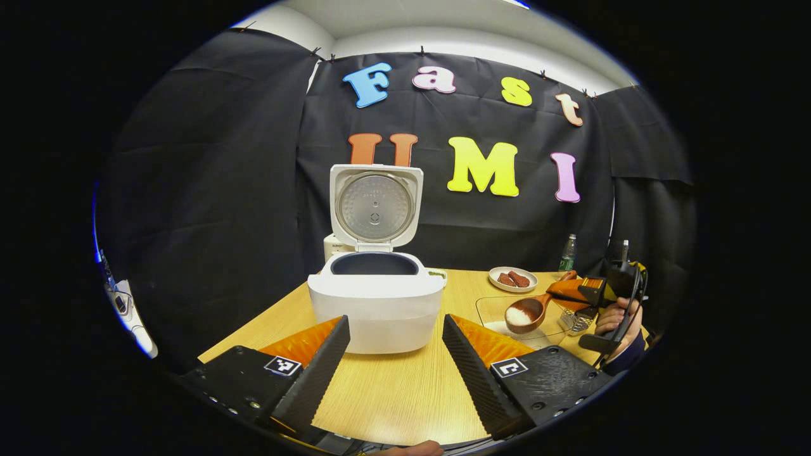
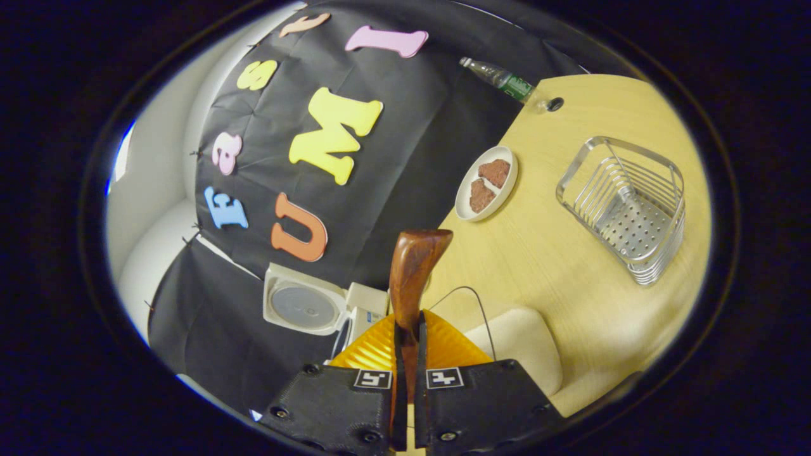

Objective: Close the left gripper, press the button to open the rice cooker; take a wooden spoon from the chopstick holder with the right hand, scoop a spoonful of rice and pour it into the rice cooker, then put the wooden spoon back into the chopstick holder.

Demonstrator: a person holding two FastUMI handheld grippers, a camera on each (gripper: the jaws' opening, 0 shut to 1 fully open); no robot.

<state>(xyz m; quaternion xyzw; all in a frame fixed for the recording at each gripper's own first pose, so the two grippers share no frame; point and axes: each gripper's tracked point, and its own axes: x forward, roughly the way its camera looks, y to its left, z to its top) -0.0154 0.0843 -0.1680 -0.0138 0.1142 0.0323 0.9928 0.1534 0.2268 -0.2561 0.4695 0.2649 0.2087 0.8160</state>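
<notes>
The right hand-held gripper (image 2: 405,354) is clenched on the handle of the wooden spoon (image 2: 412,272), both fingers pressing its sides, and the handle runs forward and up from between them. In the left gripper view the same spoon (image 1: 529,311) hangs out ahead and to the right with a mound of white rice (image 1: 518,316) in its bowl, above a clear rice container (image 1: 491,310). The spoon is stiff and light, but its polished handle looks slick, so a hold low on the shaft, as here, suits it; the loose rice will probably spill if the bowl tips early.

The left hand-held gripper (image 1: 396,354) is released, its fingers spread wide with nothing between them. Straight ahead of it on the tabletop (image 1: 393,405) stands the white rice cooker (image 1: 376,304), lid (image 1: 375,206) upright and pot open. Ahead and to the right of the right hand-held gripper sits the wire chopstick holder (image 2: 627,209), with a plate of brown pieces (image 2: 486,182) beyond the spoon and a bottle (image 2: 500,77) farther off.
</notes>
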